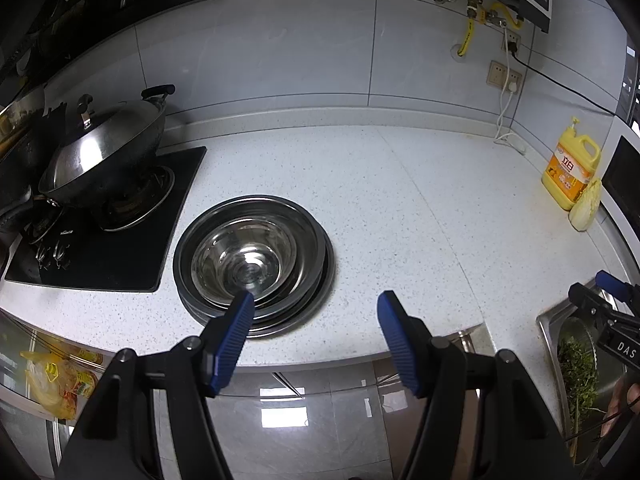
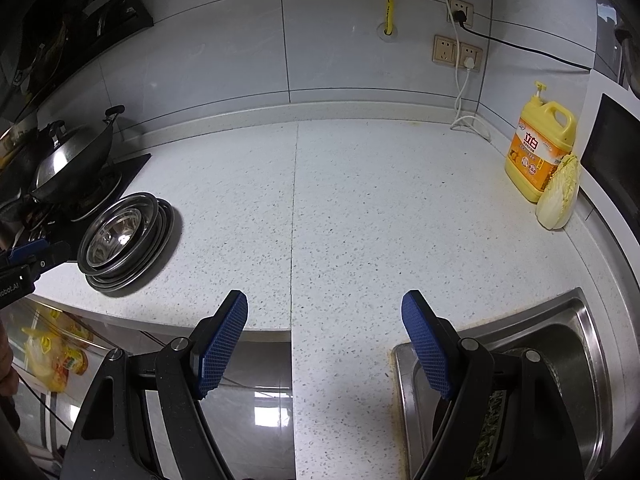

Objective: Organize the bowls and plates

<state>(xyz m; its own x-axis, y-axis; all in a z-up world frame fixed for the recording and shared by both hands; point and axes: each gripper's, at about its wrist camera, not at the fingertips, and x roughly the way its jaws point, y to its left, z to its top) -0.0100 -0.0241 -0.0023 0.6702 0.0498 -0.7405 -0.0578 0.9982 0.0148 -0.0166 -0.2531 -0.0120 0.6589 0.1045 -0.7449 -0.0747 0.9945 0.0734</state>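
Left gripper (image 1: 316,300): blue ribbed pads spread apart, nothing between them, held above the front edge of the white speckled stone countertop (image 1: 400,200). Its left pad (image 1: 234,340) overlaps, in the left wrist view, the near rim of the stack of nested round stainless-steel bowls and plates (image 1: 254,256), at 11 o'clock from the gripper; contact cannot be judged. The stack sits on the countertop just beside the black glass gas hob (image 1: 120,248), which lies at 9 o'clock of it. A lidded dark steel wok (image 1: 104,156) stands on the hob's burner.

Right gripper (image 2: 324,308): pads likewise apart and empty, over bare countertop. The stack lies well apart at 10 o'clock. Stainless-steel sink (image 2: 576,320) at 4 o'clock. Yellow detergent jug (image 2: 540,152) and pale napa cabbage (image 2: 560,192) touching at 2 o'clock, near the wall.
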